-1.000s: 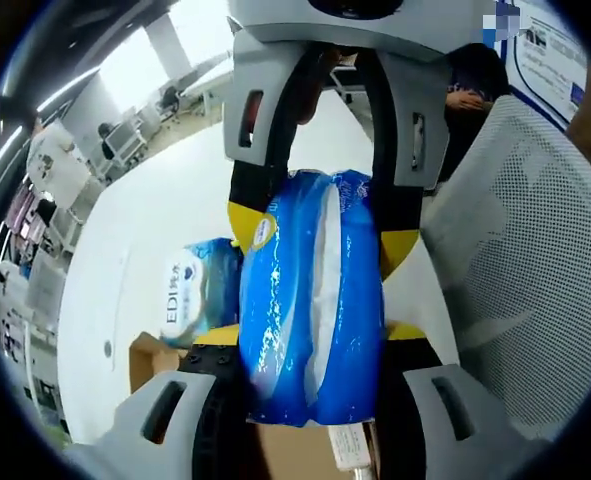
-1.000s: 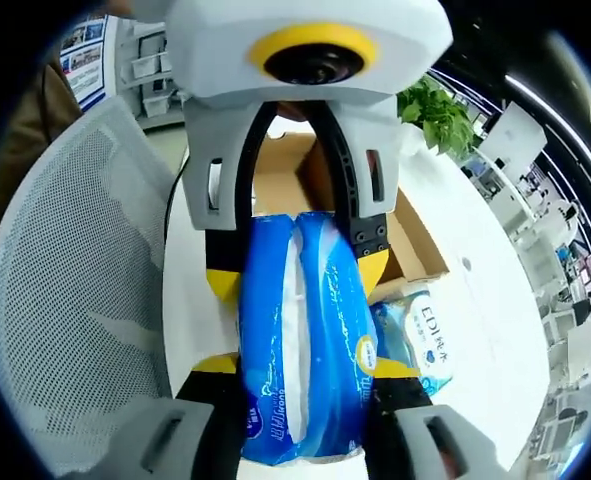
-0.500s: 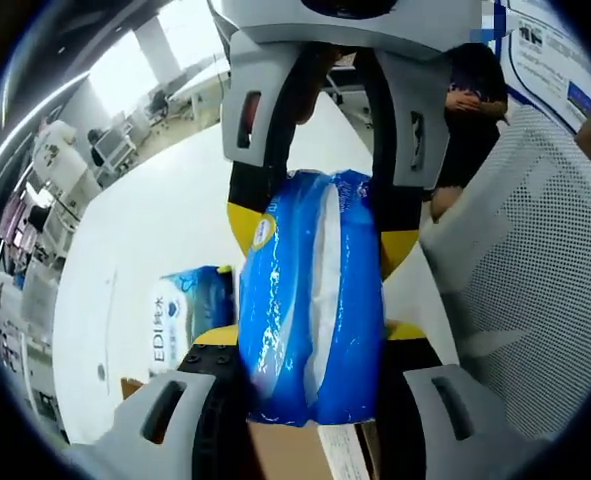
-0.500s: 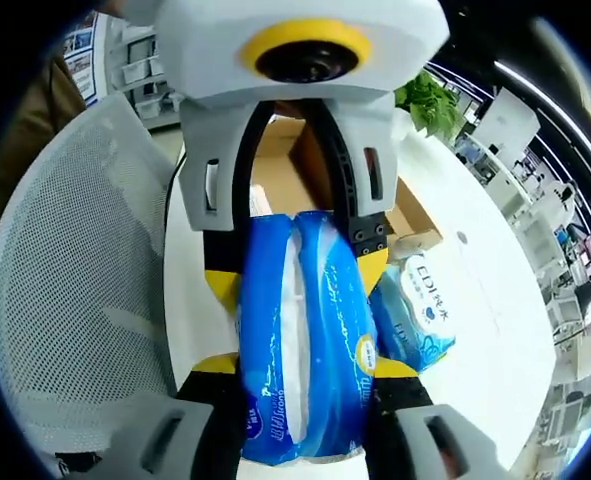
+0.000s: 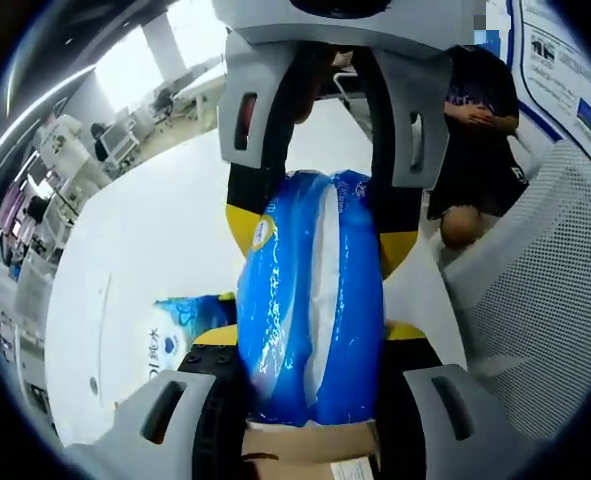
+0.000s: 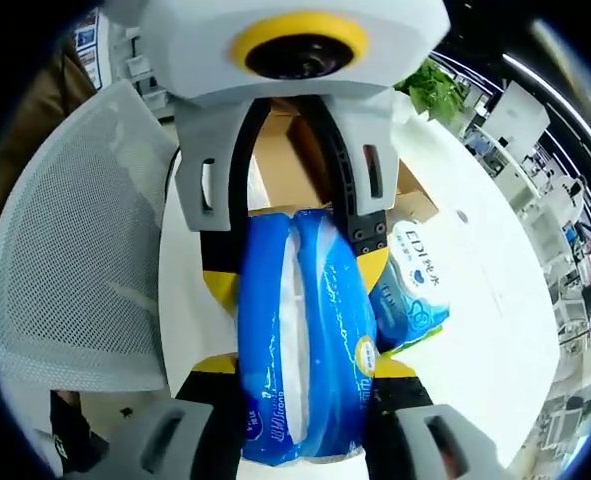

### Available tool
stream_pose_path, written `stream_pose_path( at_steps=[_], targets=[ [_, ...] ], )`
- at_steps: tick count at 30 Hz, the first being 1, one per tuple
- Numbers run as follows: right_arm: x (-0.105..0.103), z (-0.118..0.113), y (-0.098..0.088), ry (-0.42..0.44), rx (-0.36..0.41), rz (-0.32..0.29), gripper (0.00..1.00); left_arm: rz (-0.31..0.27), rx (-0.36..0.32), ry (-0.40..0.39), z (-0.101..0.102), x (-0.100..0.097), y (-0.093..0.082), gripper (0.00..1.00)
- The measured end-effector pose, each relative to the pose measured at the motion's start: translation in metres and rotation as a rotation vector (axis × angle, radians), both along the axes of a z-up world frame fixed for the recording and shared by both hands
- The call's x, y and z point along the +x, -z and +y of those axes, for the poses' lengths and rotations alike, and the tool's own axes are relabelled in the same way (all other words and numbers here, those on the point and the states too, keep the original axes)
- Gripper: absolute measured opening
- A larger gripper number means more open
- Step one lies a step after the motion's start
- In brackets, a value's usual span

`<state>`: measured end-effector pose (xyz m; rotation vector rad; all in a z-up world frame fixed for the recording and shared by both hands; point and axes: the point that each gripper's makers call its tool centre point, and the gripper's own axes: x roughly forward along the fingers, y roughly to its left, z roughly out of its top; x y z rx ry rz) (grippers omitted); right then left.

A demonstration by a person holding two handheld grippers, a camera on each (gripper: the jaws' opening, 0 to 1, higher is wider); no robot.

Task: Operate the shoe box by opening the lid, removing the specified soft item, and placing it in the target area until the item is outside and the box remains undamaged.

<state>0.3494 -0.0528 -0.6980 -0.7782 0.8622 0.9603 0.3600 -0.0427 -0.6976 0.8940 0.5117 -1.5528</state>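
A blue soft tissue pack (image 5: 310,300) hangs in the air, gripped at both ends. My left gripper (image 5: 310,335) is shut on its near end, and my right gripper (image 5: 320,235) comes down from the top, shut on the far end. In the right gripper view the same pack (image 6: 300,340) sits between my right gripper's (image 6: 300,365) jaws, with the left gripper (image 6: 295,275) clamped on it from above. The open cardboard shoe box (image 6: 275,170) lies behind, and its edge (image 5: 305,455) shows below the pack. A second blue pack marked EDI (image 6: 415,290) lies on the table beside the box (image 5: 175,335).
A white table (image 5: 155,230) spreads under everything. A white mesh chair (image 6: 75,250) stands close beside it (image 5: 535,290). A seated person (image 5: 475,120) is beyond the chair. A green plant (image 6: 435,90) stands at the table's far end.
Both grippers stay shut on the blue pack. Both views have shifted: the box and the EDI pack sit lower in the left gripper view and higher in the right gripper view.
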Motion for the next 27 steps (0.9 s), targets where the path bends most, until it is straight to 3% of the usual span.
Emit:
stream_pose_path(
  at_steps=[27],
  targets=[
    [0.045, -0.061, 0.011, -0.053, -0.064, 0.021, 0.42, 0.020, -0.043, -0.049, -0.058, 0.044, 0.012, 0.48]
  ],
)
